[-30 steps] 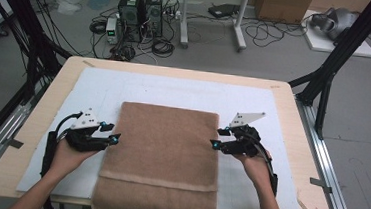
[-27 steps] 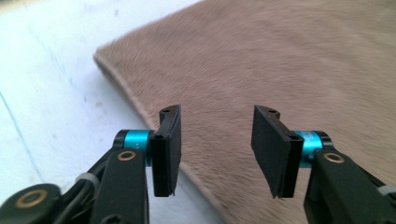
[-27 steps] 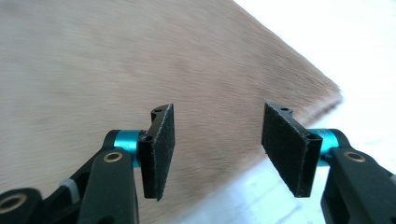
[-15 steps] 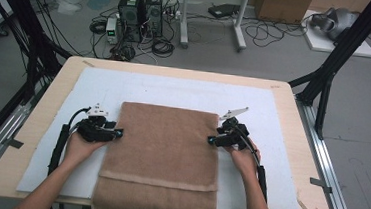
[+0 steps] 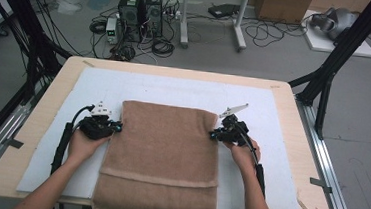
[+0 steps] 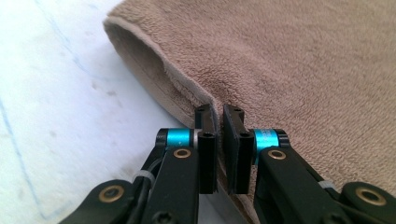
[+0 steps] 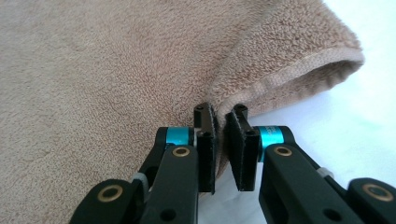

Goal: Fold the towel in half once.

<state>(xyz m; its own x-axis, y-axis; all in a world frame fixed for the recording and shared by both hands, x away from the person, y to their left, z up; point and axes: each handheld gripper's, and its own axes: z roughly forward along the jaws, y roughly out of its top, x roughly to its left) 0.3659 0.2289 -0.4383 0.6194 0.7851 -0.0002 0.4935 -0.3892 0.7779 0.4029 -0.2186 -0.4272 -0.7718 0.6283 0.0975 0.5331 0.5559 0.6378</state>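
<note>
A folded brown towel [image 5: 161, 158] lies on the white mat [image 5: 174, 88], its near end hanging over the table's front edge. My left gripper [image 5: 117, 127] is at the towel's left edge, and its jaws have just been closing: they now pinch the towel's edge [image 6: 205, 100] between them. On the opposite side my right gripper [image 5: 213, 135] has likewise just been closing, and its pads clamp the towel's hemmed right edge [image 7: 261, 86]. The left gripper [image 6: 219, 140] and the right gripper [image 7: 224, 144] each hold a fold of cloth that gapes open beyond the jaws.
The wooden table [image 5: 42, 118] carries the mat, with bare mat behind and beside the towel. Black frame posts [image 5: 326, 75] stand at the table's right and left. Computers [image 5: 141, 5] and cables lie on the floor beyond.
Both hands moved forward along the towel's sides, then both pairs of jaws closed on the towel's left and right edges.
</note>
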